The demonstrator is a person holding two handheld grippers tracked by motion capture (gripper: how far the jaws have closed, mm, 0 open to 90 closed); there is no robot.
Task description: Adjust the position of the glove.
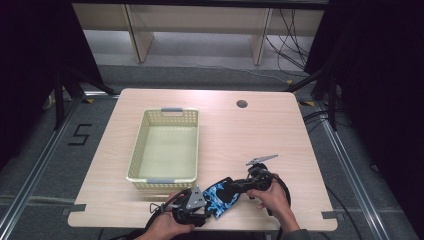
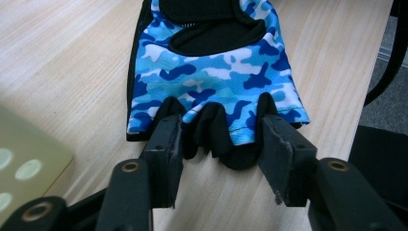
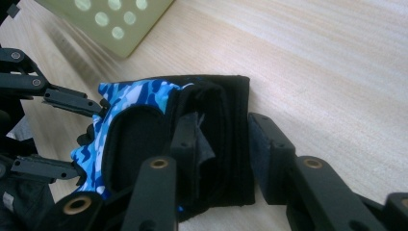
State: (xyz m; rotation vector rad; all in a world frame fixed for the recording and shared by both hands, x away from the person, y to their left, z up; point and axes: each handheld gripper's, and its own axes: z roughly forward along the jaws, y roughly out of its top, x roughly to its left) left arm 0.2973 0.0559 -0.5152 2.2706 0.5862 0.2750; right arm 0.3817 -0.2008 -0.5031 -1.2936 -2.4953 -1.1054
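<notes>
Your left hand-held gripper [image 2: 219,144] clenched the blue camouflage glove [image 2: 216,77] at its finger end; your right hand-held gripper [image 3: 223,144] grasped its black cuff, near the basket [image 1: 165,145] on the surface [image 1: 250,135].

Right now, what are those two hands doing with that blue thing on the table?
A person holds tongs in each hand and works on a blue camouflage glove lying at the near edge of the table. The left tongs straddle its finger end, and the right tongs straddle its black wrist cuff. Whether either pair is squeezing yet is hard to tell. A pale yellow basket sits just beyond, with nothing in it.
</notes>
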